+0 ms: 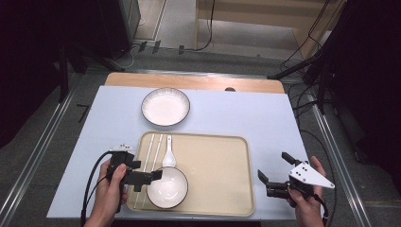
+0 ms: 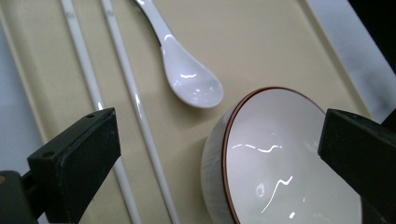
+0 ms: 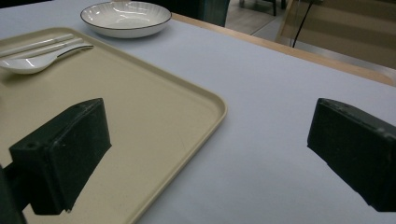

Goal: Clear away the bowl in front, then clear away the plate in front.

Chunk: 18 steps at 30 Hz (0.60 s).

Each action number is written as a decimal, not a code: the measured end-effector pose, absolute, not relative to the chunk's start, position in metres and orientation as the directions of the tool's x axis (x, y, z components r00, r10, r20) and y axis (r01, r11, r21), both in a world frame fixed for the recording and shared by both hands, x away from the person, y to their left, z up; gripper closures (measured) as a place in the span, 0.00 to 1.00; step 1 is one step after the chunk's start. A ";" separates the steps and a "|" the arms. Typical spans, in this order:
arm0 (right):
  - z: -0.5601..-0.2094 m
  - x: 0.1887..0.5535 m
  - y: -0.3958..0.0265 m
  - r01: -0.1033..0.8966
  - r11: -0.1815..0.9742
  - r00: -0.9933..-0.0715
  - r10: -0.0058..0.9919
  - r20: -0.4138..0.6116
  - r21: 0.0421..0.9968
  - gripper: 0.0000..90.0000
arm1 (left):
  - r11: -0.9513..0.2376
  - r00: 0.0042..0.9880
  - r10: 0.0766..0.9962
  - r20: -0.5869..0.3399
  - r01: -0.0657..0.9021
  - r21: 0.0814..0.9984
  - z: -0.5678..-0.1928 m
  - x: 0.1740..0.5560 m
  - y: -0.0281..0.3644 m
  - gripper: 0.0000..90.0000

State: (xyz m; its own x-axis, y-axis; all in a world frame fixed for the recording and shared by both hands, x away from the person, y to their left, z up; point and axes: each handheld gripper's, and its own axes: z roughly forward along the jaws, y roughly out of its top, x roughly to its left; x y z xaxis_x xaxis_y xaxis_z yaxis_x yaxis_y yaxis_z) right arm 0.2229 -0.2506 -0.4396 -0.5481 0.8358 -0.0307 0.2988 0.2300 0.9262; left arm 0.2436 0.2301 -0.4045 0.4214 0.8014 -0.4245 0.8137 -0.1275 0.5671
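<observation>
L tongs [image 1: 156, 176] open by bowl [image 1: 167, 187] on tray [image 1: 222, 170].

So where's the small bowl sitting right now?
In the high view the small bowl sits at the tray's near-left corner, just below the white spoon and right of the chopsticks, with the open left gripper at its left rim.

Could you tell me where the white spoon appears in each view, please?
High view: spoon on the tray, left of centre, above the bowl.
Left gripper view: spoon upper centre, beside the chopsticks.
Right gripper view: spoon far left.
Shared landmark: the chopsticks.
</observation>
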 end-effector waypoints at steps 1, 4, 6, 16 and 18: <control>-0.440 0.223 -0.251 0.299 0.230 -0.549 0.836 -0.031 0.926 0.00 | -0.128 0.426 0.800 -0.423 0.809 0.573 -0.403 0.244 0.231 0.00; -0.440 0.223 -0.251 0.300 0.229 -0.547 0.836 -0.030 0.926 0.00 | -0.129 0.428 0.804 -0.412 0.803 0.582 -0.400 0.247 0.232 0.00; -0.440 0.223 -0.251 0.299 0.228 -0.546 0.837 -0.030 0.927 0.00 | -0.129 0.433 0.803 -0.410 0.797 0.590 -0.398 0.249 0.232 0.00; -0.439 0.223 -0.251 0.299 0.228 -0.547 0.837 -0.029 0.927 0.00 | -0.128 0.436 0.807 -0.398 0.788 0.602 -0.391 0.261 0.235 0.00; -0.439 0.223 -0.251 0.297 0.226 -0.547 0.836 -0.028 0.928 0.00 | -0.129 0.438 0.808 -0.394 0.784 0.607 -0.389 0.264 0.235 0.00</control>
State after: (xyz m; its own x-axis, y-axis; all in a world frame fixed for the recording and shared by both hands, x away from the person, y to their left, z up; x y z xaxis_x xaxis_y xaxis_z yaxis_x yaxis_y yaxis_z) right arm 0.2231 -0.2508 -0.4393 -0.5475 0.8364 -0.0280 0.2974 0.2257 0.9277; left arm 0.2637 0.2352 -0.3892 0.4379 0.8080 -0.3943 0.7843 -0.1290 0.6068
